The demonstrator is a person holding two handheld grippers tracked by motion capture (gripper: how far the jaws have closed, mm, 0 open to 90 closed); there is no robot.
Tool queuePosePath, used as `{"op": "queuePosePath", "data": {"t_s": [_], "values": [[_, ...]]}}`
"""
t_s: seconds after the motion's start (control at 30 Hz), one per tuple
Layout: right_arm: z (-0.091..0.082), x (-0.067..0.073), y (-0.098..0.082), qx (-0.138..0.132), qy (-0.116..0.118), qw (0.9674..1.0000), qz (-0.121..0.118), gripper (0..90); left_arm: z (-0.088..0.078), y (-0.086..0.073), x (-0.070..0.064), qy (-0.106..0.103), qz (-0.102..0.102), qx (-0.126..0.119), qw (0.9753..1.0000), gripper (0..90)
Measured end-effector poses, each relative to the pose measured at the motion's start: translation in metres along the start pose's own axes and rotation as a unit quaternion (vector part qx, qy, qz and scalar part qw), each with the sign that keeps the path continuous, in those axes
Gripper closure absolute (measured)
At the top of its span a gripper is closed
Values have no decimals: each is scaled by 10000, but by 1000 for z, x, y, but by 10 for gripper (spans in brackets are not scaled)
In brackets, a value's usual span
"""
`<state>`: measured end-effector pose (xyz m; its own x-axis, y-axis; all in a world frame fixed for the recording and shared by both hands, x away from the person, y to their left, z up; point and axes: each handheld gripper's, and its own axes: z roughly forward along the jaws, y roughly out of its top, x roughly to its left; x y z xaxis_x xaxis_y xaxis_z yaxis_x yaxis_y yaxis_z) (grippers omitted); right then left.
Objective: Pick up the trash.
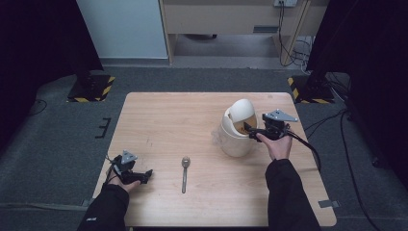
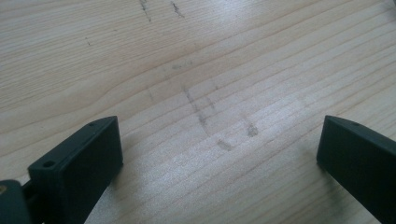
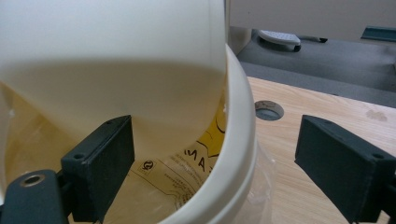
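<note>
At about two o'clock on the bench, the right claw (image 1: 251,129) sits at the mouth of the cream plastic swing-lid bin (image 1: 236,139), jaws spread wide and straddling the rim: in the right gripper view one jaw is inside the opening, the other hangs outside over the wood. Nothing's pinched between them as far as I can tell. Inside the bin, under the tipped-up cream flap lid (image 3: 112,56), there's a yellow printed wrapper (image 3: 187,163) lying against a clear plastic liner (image 1: 217,137) that spills out at the bin's nine o'clock side.

Looks to me like the wrapper has just gone in, so the smart move is to pull the claw straight back out the way it points, keeping the jaws wide so the inner one doesn't hook the rim or drag the liner along. The bin's light, so it could tip.

Further out, a metal spoon (image 1: 184,172) lies at six o'clock, handle toward the person. Over at eight o'clock the left claw (image 1: 143,176) rests low on the light wooden bench (image 1: 163,120), jaws apart with bare wood between them.
</note>
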<state>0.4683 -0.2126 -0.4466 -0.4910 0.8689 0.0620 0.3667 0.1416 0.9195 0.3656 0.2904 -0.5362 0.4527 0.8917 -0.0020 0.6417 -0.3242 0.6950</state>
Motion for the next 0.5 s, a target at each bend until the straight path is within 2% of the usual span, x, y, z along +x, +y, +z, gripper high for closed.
{"op": "queuePosePath", "data": {"t_s": [0.13,0.23,0.4,0.5], "values": [[6,1,-1,101,57,9999,1,137,0,0,0,-6,-3,8,10000,0],[4,3,-1,-15,132,9999,27,150,0,1,0,-16,6,25,10000,0],[-10,1,1,-150,151,9998,36,146,-1,2,0,-56,30,76,10000,20],[-24,-3,5,-336,186,9992,132,143,-1,3,-1,-65,25,97,9999,39]]}}
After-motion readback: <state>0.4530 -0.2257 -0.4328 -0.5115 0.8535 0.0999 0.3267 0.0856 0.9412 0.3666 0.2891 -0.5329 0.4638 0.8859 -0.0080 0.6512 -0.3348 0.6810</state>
